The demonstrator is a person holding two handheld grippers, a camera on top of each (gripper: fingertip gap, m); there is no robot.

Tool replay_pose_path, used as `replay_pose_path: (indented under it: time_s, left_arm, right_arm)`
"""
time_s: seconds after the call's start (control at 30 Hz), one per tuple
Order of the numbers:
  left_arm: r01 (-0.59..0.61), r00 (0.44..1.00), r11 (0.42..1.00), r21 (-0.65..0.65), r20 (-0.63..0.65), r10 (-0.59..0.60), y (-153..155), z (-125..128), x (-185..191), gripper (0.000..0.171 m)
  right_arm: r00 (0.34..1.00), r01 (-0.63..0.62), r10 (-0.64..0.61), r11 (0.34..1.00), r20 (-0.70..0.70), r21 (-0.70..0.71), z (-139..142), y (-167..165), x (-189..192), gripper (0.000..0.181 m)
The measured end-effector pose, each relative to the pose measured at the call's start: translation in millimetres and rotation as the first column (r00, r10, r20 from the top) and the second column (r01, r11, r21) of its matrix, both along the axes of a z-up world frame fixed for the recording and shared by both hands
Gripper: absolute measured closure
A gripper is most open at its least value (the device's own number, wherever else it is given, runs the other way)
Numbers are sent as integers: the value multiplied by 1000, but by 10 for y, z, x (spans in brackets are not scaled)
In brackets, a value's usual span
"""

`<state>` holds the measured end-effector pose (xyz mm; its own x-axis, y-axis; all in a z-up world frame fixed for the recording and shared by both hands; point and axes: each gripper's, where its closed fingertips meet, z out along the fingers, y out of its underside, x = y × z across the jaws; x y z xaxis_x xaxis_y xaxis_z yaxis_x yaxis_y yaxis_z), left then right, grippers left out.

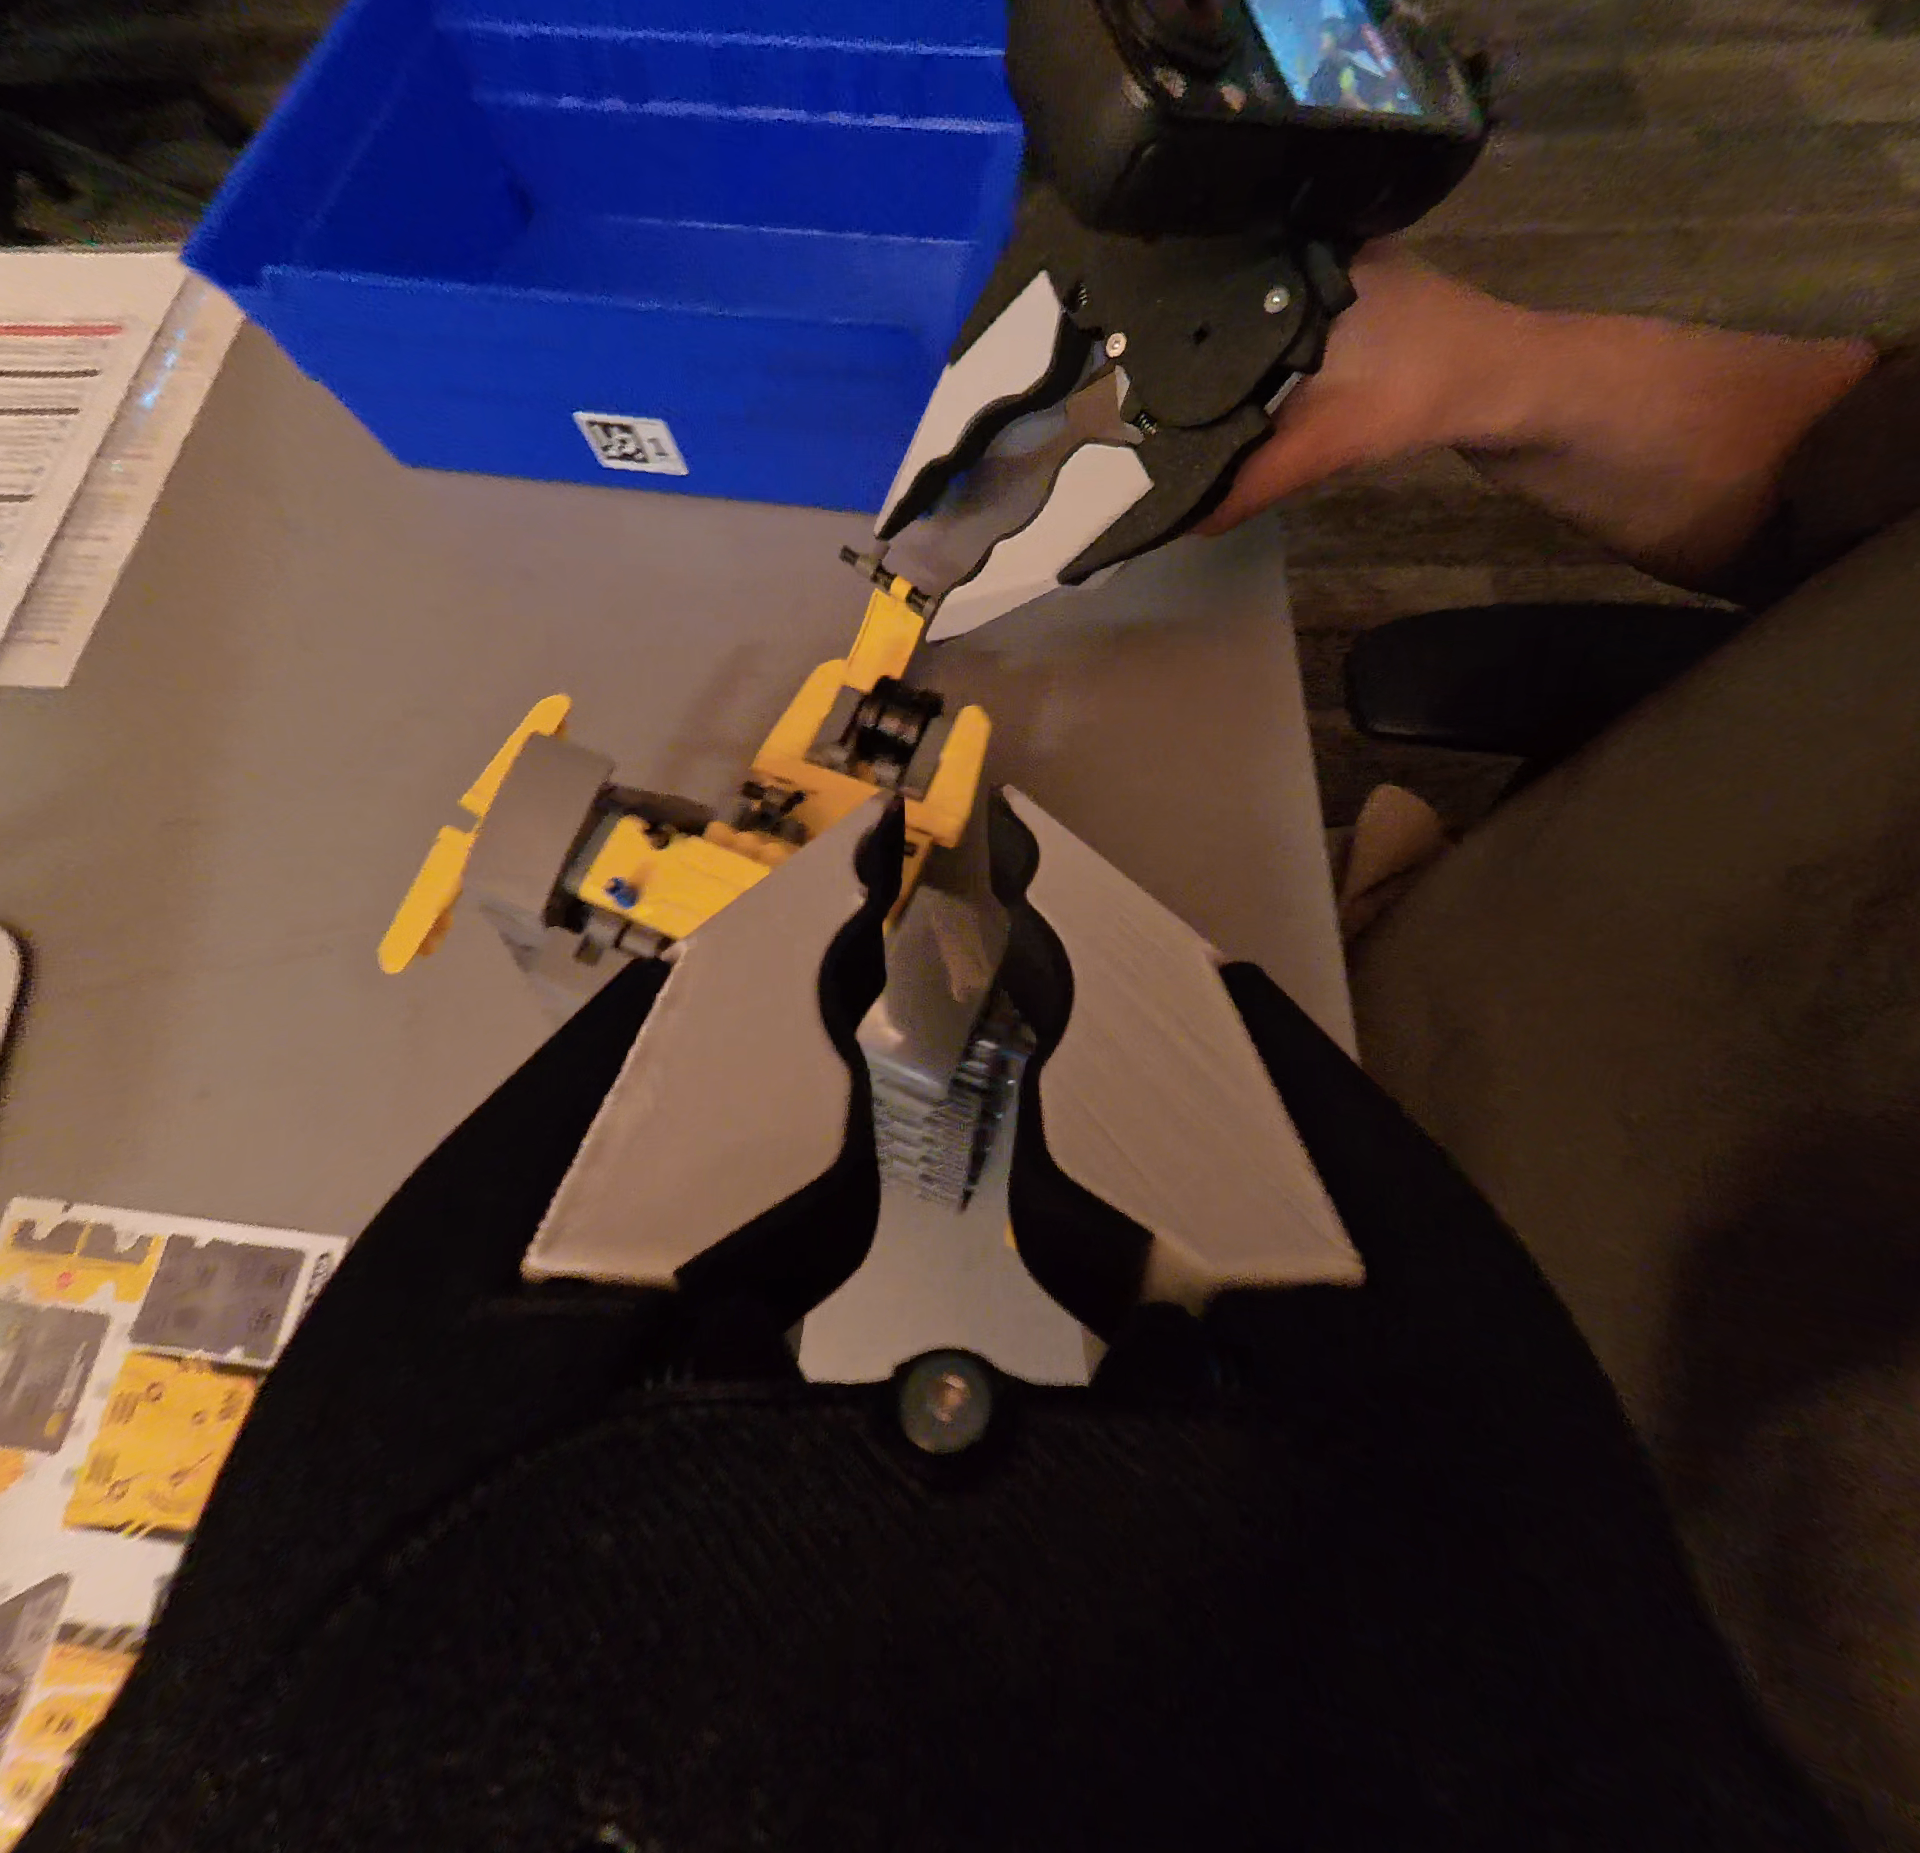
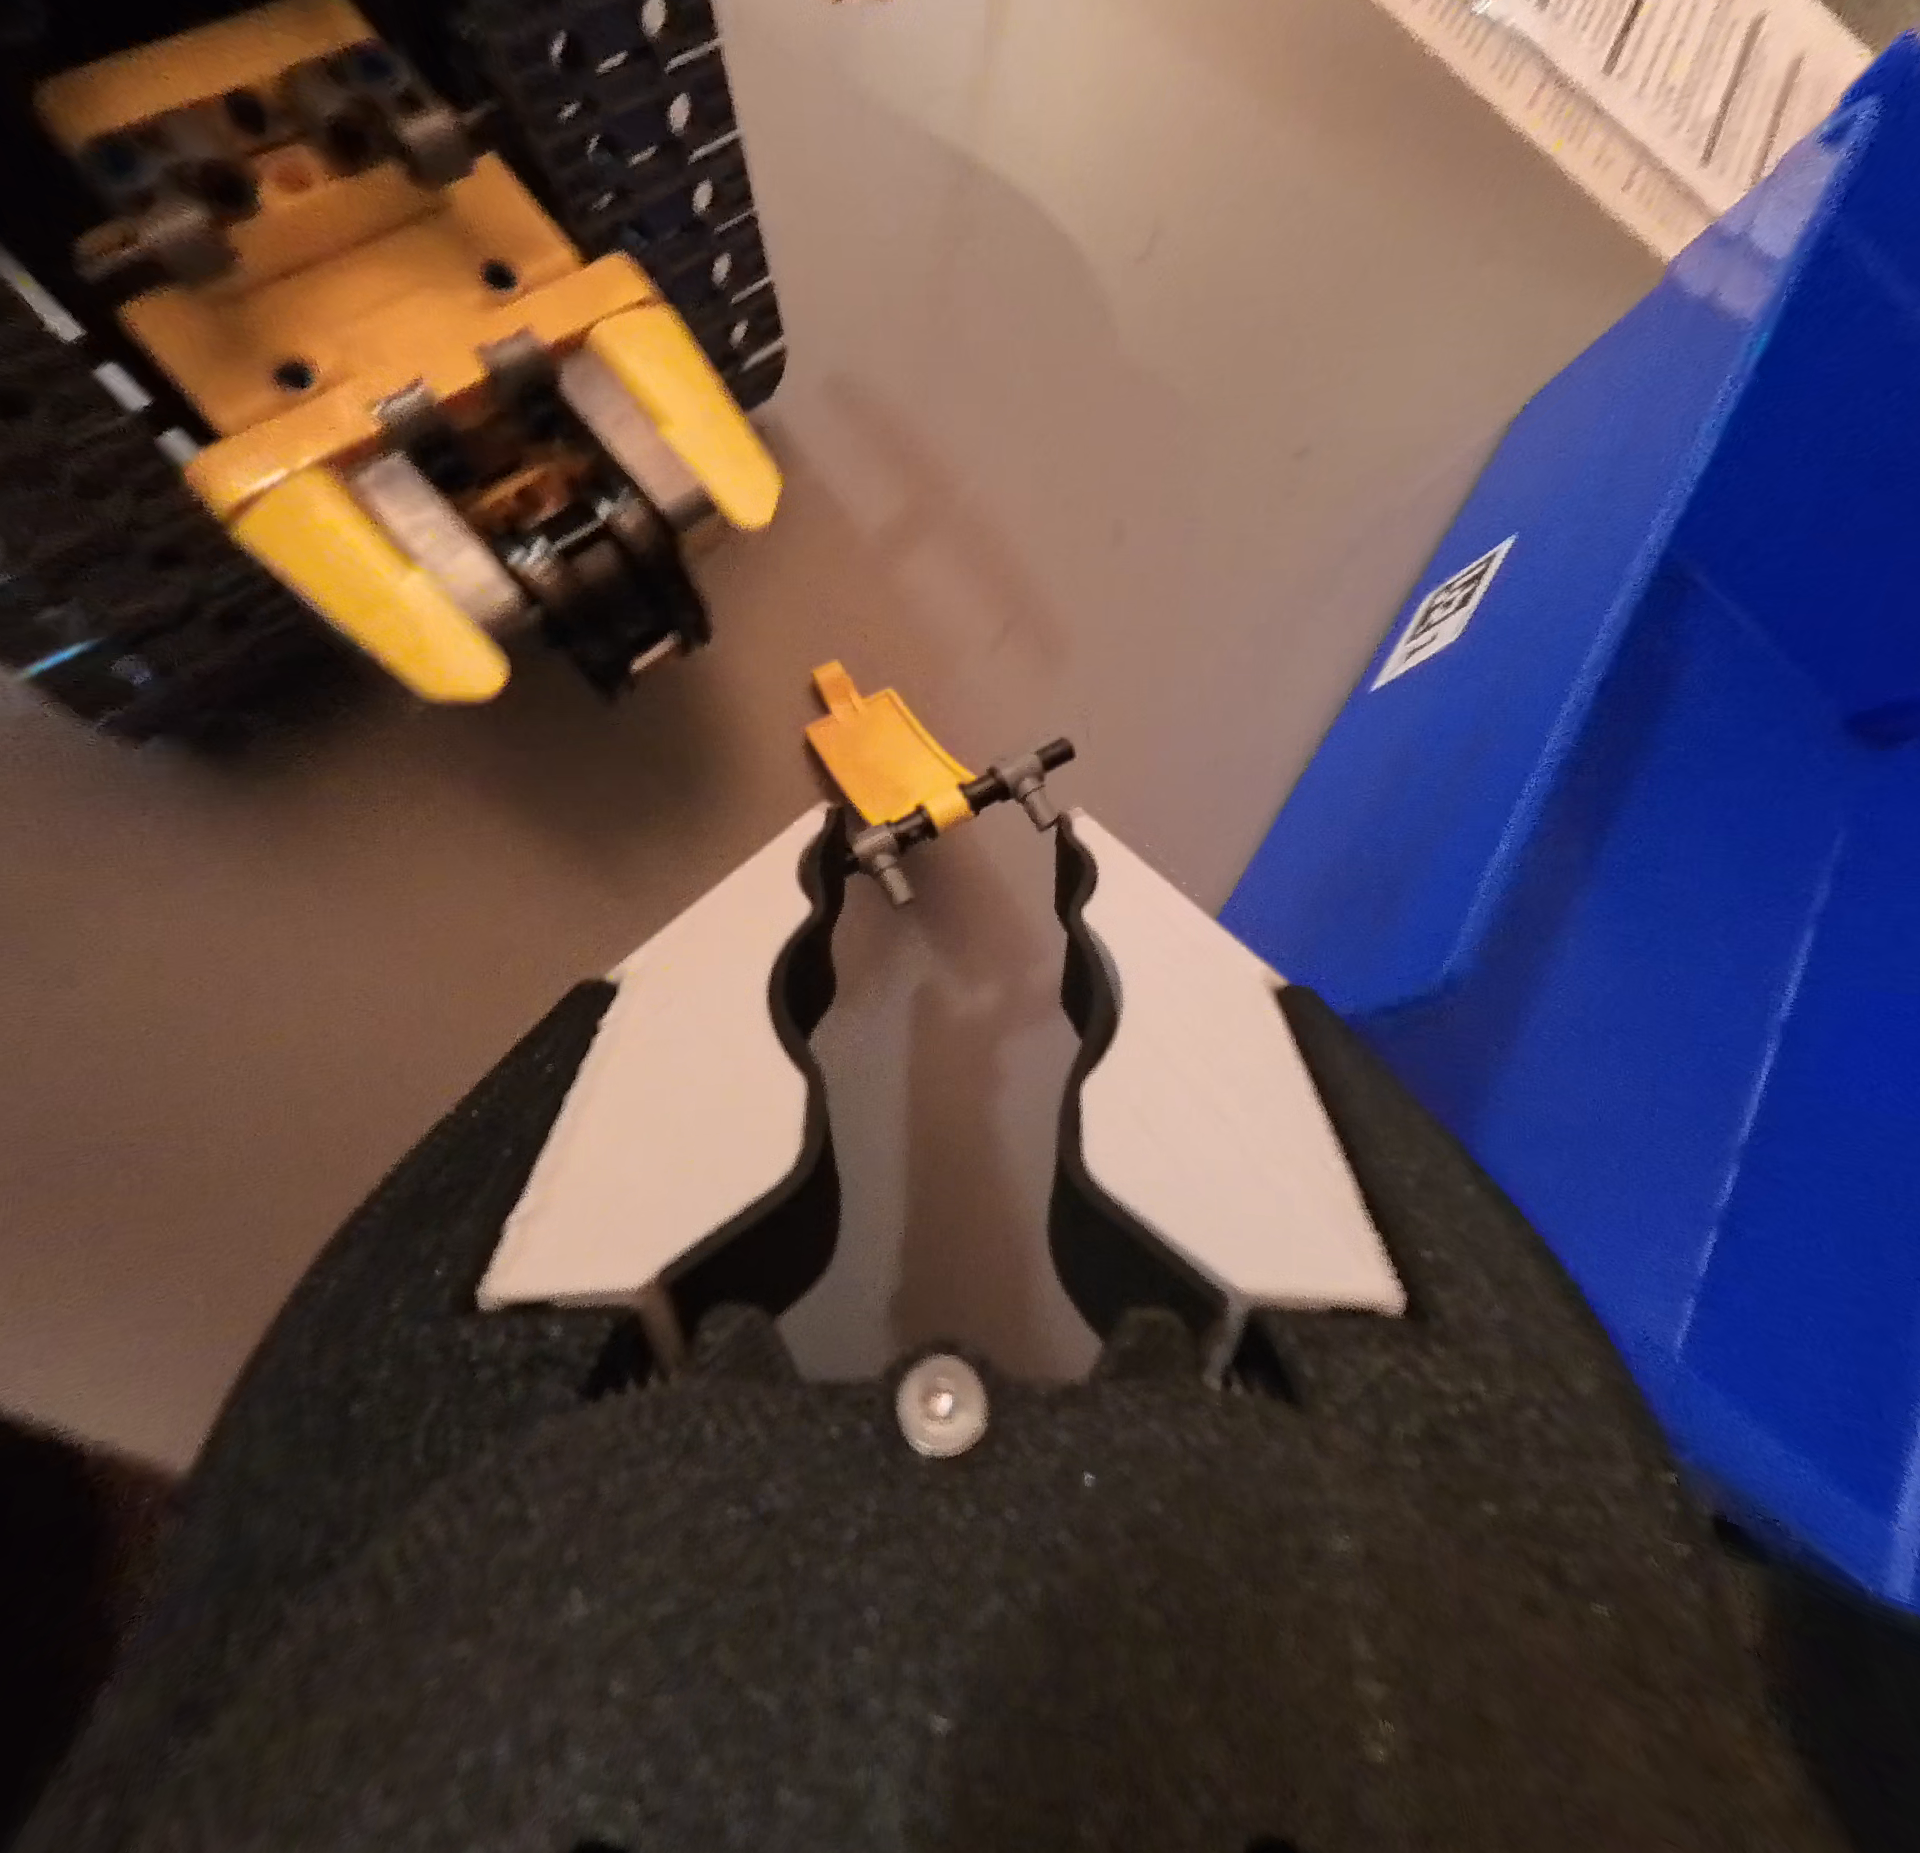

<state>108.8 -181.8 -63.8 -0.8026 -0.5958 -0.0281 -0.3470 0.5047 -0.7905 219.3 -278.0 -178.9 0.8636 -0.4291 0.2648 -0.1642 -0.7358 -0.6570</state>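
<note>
My left gripper (image 1: 943, 806) is shut on a yellow, grey and black brick-built tracked vehicle (image 1: 665, 868) and holds it over the grey table (image 1: 260, 660). The vehicle also shows at the upper left of the right wrist view (image 2: 416, 349). My right gripper (image 2: 948, 816) has a small yellow panel piece (image 2: 883, 764) with a black axle and grey connectors between its fingertips, and both tips touch the connectors. The piece is apart from the vehicle. In the left wrist view the right gripper (image 1: 909, 582) holds this piece (image 1: 888, 629) just beyond the vehicle.
A blue bin (image 1: 582, 369) with a square marker stands at the back of the table, close to the right of my right gripper (image 2: 1610, 868). A printed sheet (image 1: 62, 432) lies at the far left. A picture sheet (image 1: 135, 1388) lies at the near left. A person's forearm (image 1: 1507, 411) is at the right. About 20 centimetres separates my left fingertips from my right.
</note>
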Motion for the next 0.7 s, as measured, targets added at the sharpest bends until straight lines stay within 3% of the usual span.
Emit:
replay_pose_path:
  time_s: [0.13,0.27,0.43,0.6,0.7]
  left_arm:
    - [50,998,997,-59,-21,-51,-261,21,-211,151]
    - [74,996,970,-231,-39,-85,-658,24,-492,136]
    - [22,998,953,-302,-49,-39,-1167,-235,-633,100]
    - [-177,976,962,-206,86,198,-1207,-548,-360,103]
    - [-215,964,955,-203,112,241,-1183,-614,-308,115]
  right_arm:
    - [998,-38,39,999,-42,25,-2,-150,-242,142]
    - [995,-63,70,993,-72,98,170,-295,-467,142]
    - [960,-140,196,954,-199,265,450,-301,-899,142]
    - [900,-203,334,889,-279,411,635,-189,-1264,142]
    - [865,-222,399,848,-303,481,743,-103,-1399,142]
